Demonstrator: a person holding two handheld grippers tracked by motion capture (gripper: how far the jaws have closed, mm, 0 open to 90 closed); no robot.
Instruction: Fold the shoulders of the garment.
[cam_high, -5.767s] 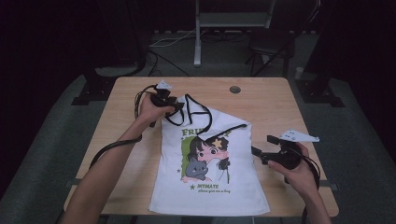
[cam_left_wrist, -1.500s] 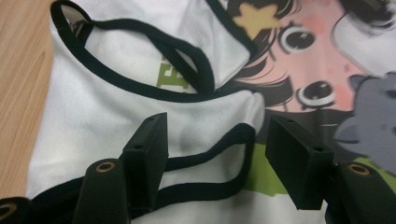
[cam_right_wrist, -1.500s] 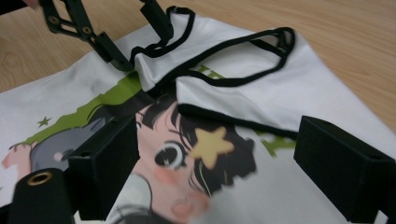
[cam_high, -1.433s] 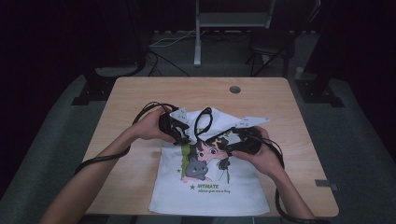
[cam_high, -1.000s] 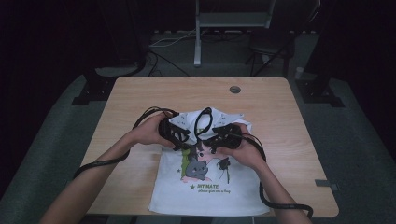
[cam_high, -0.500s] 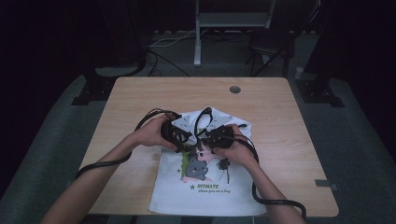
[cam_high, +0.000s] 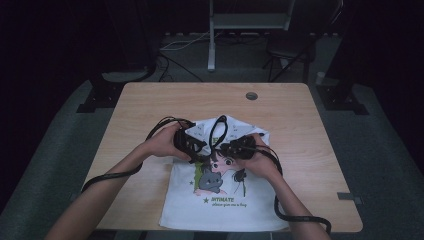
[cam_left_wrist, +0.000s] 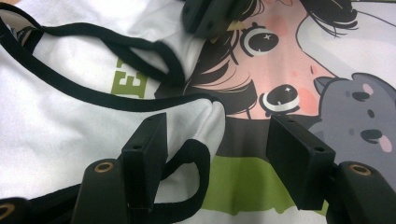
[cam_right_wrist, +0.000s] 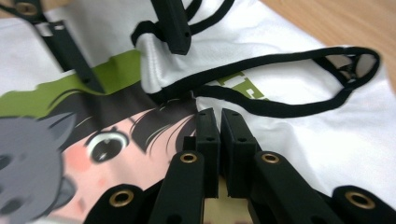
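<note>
A white sleeveless shirt (cam_high: 225, 200) with black trim and a cartoon print lies flat on the wooden table (cam_high: 150, 110). Its shoulder parts are folded in toward the chest. Both grippers meet over the print's upper part. My left gripper (cam_high: 199, 149) (cam_left_wrist: 215, 123) is open, and a folded black-trimmed corner of the shirt (cam_left_wrist: 205, 116) lies between its jaws against the left one. My right gripper (cam_high: 229, 148) (cam_right_wrist: 217, 114) faces it, lying on the print. Its jaws have just been closing and now stand together, with no cloth showing between them.
A round cable hole (cam_high: 251, 95) sits in the table near its far edge. Black cables (cam_high: 295, 217) trail from both grippers over the table's near part. Beyond the table on the dark floor stand a metal stand (cam_high: 212, 45) and chair legs (cam_high: 295, 47).
Since the earliest frame both hands came in from the shirt's sides to its middle, and the shoulders got folded inward. Over the last half second the right hand edged slightly left.
</note>
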